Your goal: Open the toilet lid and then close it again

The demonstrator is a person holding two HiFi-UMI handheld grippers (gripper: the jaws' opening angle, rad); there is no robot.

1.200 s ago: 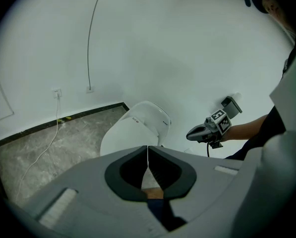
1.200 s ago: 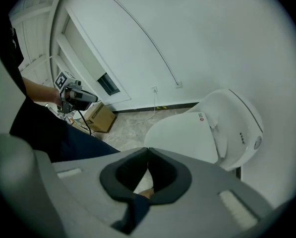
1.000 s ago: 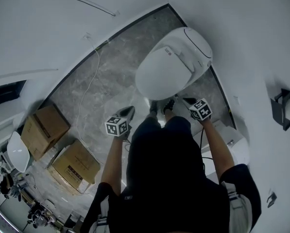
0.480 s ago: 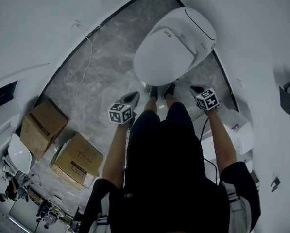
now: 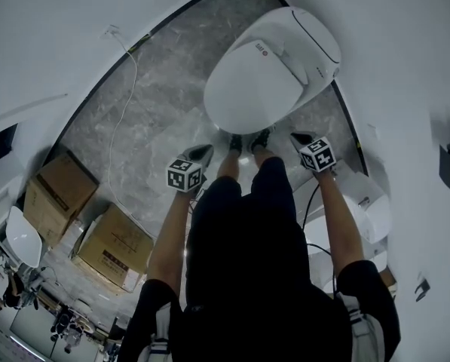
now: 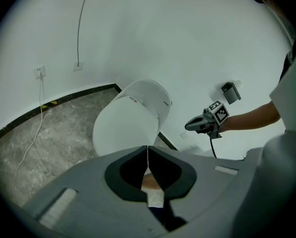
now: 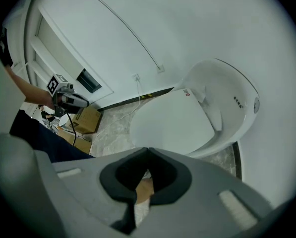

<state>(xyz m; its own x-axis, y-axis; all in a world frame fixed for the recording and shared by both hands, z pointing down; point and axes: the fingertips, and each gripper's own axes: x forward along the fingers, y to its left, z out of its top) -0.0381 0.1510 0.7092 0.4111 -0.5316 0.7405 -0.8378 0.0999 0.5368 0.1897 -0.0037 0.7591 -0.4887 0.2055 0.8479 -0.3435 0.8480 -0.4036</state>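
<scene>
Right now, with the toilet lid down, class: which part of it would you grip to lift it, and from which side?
Grip the toilet lid at its front lip, nearest the person's shoes, approaching from the front and hooking under the edge. It lies flat and shut, and its hinge end sits on the far side, so the front probably lifts easiest.

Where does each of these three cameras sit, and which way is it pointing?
Head view: on the person's head, looking steeply down at toilet, floor, boxes; shows torso, left arm, right arm, left gripper, right gripper.
Left gripper view: on the left gripper, looking along its shut fingers at the toilet; shows the right arm.
Right gripper view: on the right gripper, facing the toilet; shows the left arm.
Shared: all three see the shut lid.
</scene>
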